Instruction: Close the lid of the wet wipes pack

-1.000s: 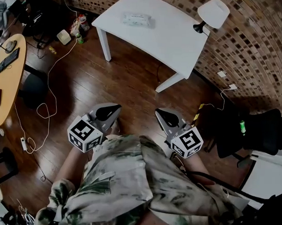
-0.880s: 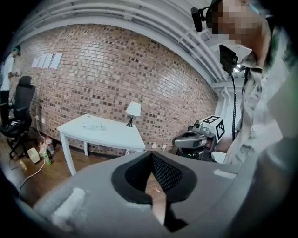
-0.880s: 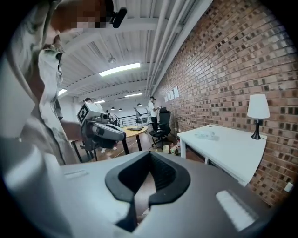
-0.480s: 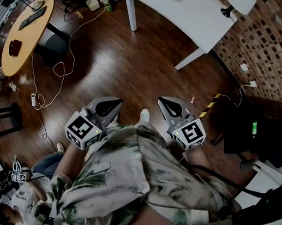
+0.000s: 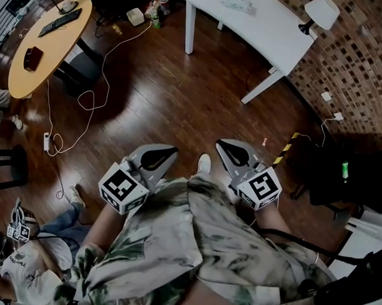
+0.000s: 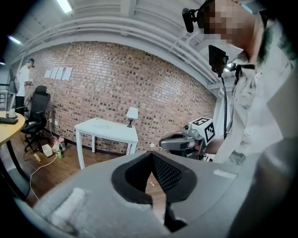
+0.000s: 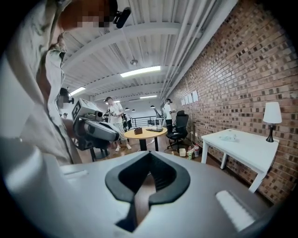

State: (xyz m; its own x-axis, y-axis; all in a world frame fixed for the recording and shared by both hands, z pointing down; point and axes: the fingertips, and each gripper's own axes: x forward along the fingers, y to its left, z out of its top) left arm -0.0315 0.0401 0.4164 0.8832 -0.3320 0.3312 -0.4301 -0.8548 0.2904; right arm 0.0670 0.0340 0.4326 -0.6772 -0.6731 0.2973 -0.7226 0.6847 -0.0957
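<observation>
The wet wipes pack lies on the white table at the top of the head view, far from both grippers. My left gripper and right gripper are held close to the person's torso above the wooden floor, both shut with nothing in them. The right gripper view has the pack as a small pale shape on the table, beyond my shut jaws. In the left gripper view the table stands in front of the brick wall. The lid cannot be made out at this distance.
A white lamp stands at the table's right end. At upper left is a round wooden table with a keyboard. Cables trail over the floor. A person sits low at bottom left. A black chair stands at right.
The head view has swung, so the white table now sits nearer the top edge and a person shows at bottom left. Both grippers stay shut by the torso.
</observation>
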